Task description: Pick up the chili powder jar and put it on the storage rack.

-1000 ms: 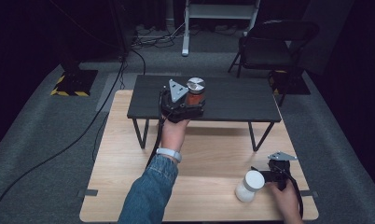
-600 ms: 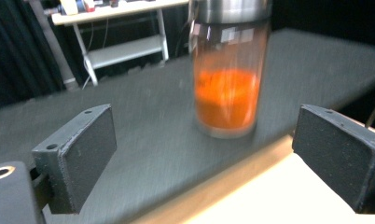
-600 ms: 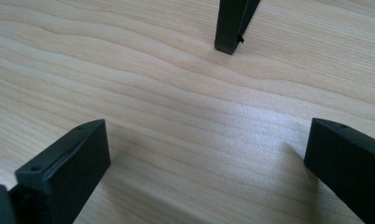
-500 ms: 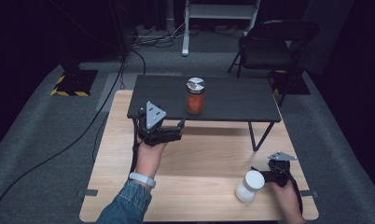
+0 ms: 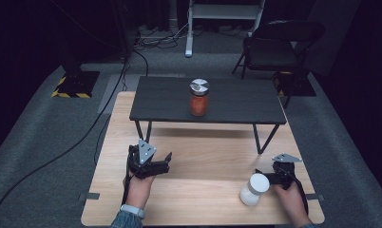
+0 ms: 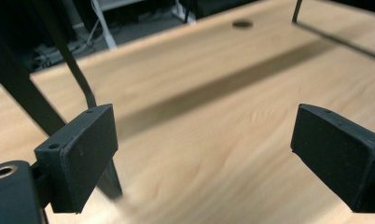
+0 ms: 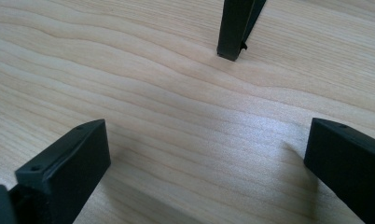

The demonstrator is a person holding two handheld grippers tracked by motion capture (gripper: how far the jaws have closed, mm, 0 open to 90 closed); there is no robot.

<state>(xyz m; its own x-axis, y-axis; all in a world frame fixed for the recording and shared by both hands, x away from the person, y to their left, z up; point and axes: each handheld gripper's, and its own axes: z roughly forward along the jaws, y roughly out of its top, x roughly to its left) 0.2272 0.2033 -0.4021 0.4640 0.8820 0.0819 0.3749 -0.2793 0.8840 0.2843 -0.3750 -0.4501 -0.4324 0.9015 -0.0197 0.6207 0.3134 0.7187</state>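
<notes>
L gripper (image 5: 166, 160) hangs wide open & empty over the wood table (image 5: 203, 190), free for the next grab, w/ R gripper (image 5: 267, 178) also open, empty, parked beside the white bottle (image 5: 254, 189), orange jar (image 5: 198, 97) up on the black shelf (image 5: 246, 102).

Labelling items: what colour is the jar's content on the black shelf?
Orange-red, under a silver lid; the jar shows best in the high view.

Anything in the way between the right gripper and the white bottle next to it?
Nothing visible. The white bottle stands close beside the right gripper on the wooden table, no object between them. The jaws are open but face a black table leg, not the bottle.
</notes>
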